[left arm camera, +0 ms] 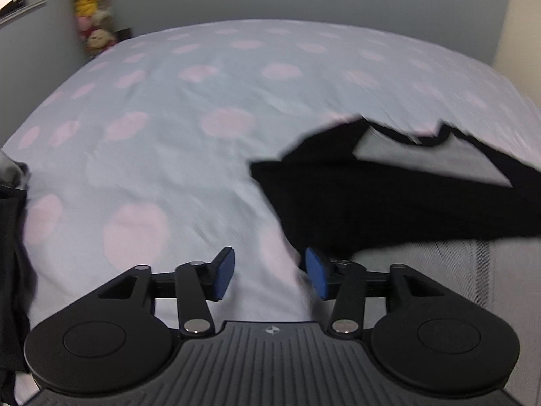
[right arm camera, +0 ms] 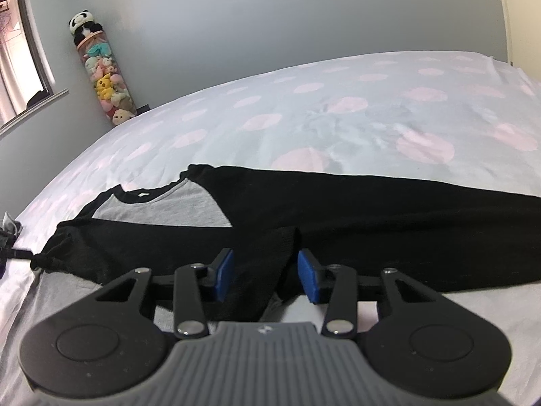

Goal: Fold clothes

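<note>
we are part-way through a fold on the bed (right arm camera: 338, 108), its pale cover dotted pink: the black-and-grey shirt (right arm camera: 372, 223) lies along the near side of the mattress, collar end toward the window wall, sleeves already brought in over the body. in the right wrist view our right claw (right arm camera: 265, 275) points down at the shirt's near edge, blue pads apart on either side of a raised ridge of black cloth and not pressing on it, so nothing is gripped yet. in the left wrist view our left claw (left arm camera: 268, 274) hangs open and empty over bare cover, the shirt just to its right (the picture is smeared, so fine detail is lost). we judge the next move to be a pinch on the near edge with both claws, which calls for the left one to come across to the cloth and both to close on one layer set, then carry it over evenly.
</note>
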The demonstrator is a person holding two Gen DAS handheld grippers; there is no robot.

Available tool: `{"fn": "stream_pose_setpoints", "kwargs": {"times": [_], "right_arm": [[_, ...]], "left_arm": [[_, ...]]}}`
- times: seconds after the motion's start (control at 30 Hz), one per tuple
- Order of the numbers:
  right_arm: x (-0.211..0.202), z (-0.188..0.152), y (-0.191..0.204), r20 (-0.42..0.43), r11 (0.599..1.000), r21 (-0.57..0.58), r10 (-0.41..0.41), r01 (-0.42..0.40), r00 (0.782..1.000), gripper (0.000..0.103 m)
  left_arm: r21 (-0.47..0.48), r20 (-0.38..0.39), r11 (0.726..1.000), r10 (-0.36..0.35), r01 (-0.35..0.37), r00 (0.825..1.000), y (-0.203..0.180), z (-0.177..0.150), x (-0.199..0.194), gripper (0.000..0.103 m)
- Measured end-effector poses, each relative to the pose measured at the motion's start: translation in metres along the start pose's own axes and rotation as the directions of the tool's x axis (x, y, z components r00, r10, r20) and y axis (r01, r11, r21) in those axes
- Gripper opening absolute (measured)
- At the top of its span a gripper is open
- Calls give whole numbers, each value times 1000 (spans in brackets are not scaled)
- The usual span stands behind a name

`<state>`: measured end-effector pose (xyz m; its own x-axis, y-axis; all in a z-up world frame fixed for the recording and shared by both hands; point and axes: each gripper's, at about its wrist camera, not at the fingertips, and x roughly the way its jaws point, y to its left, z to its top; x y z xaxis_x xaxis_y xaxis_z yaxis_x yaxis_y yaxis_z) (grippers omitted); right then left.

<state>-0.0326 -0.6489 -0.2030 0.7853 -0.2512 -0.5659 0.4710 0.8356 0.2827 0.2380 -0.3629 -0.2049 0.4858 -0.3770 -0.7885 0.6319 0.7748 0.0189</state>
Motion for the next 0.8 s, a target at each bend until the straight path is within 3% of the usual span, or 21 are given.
{"fn": "stream_pose_setpoints", "kwargs": {"times": [0.2, 0.27, 0.33, 0.47, 0.63, 0.8], "right_arm": [[0, -3, 6, -10, 1000, -25, 3, -3, 1000, 43], [0, -3, 5, -12, 999, -31, 9, -10, 1000, 36], [3, -3, 5, -28, 999, -41, 14, -15, 1000, 25], [10, -8, 7, -50, 995, -97, -21, 16, 999, 10], [12, -7, 3, -63, 996, -85, -31, 25, 998, 10], [-4, 5, -6, -32, 1000, 12, -11, 11, 999, 17]], "left_arm": [[-42, -12, 999, -30, 29, 999, -11, -7, 14, 41], [-48, -11, 999, -14, 14, 1000, -10, -7, 14, 16], [-61, -11, 998, 2, -3, 1000, -8, -6, 14, 5], [-54, -50, 997, 45, -47, 998, 0, -6, 15, 5], [-130, -75, 990, 40, -50, 996, 12, -10, 20, 8], [-117, -47, 990, 69, -74, 997, 5, -10, -1, 22]]}}
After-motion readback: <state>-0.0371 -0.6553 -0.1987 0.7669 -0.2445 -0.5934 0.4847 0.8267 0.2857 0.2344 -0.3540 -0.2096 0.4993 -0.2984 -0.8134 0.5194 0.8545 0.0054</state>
